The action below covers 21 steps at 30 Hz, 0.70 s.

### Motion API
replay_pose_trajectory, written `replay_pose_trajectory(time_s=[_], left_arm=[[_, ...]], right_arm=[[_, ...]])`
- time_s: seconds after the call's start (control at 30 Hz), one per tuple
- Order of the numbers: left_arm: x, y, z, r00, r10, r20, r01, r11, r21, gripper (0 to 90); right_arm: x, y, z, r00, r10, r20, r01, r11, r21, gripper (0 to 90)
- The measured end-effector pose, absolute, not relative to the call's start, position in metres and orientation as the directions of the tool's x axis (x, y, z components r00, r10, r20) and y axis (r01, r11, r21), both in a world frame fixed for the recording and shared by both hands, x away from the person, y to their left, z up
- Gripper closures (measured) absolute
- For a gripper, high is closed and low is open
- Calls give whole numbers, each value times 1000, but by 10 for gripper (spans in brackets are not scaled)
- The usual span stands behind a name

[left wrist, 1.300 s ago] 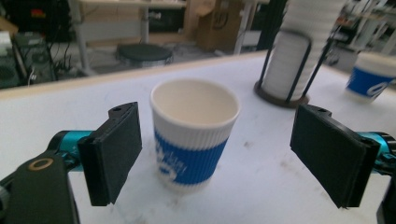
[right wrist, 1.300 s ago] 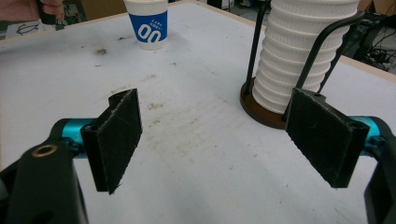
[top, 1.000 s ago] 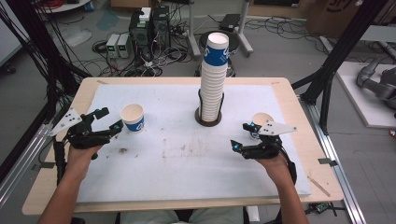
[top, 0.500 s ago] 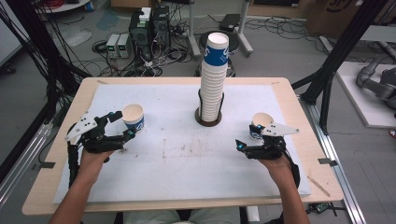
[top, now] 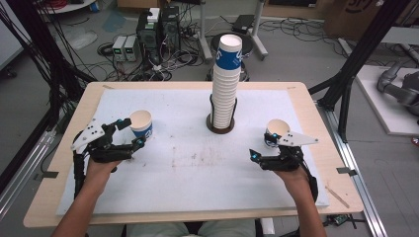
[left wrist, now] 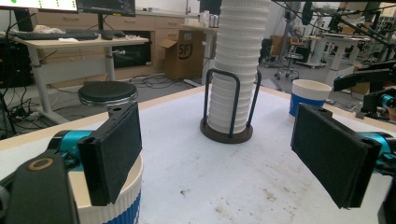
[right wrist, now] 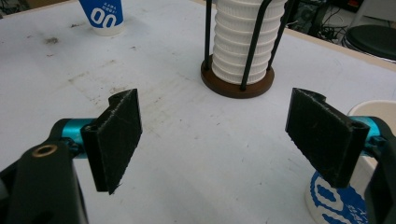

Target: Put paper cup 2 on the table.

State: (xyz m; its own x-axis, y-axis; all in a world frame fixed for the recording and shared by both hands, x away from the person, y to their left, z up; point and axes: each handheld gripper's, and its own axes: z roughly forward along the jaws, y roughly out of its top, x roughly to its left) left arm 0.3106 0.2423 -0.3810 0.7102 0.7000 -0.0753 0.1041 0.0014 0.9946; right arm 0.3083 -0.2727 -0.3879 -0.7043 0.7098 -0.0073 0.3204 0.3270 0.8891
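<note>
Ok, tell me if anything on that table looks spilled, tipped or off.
Nothing is tipped or spilled. The tall stack of cups stands straight in its wire holder, and both single cups, left and right, are upright. The only blemish is brownish smudges on the white table cover in front of the holder.

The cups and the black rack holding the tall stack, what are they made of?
The left cup and right cup look like paper: matt white with a blue printed band and a rolled rim. The stacked cups have ridged white walls, probably paper too. The rack seems to be thin black metal rods, smooth and slightly shiny, on a round dark brown base that could be wood or plastic.
</note>
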Motion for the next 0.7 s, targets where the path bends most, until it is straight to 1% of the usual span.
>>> replay_pose_trajectory(time_s=[0.17, 0.7], left_arm=[[312, 241, -382, 709, 702, -71, 106, -7, 994, 163], [311, 245, -385, 692, 718, -74, 109, -2, 994, 164]], right_arm=[[308, -274, -389, -703, 712, 8, 329, 315, 890, 189], [310, -276, -390, -704, 710, 2, 324, 318, 891, 189]])
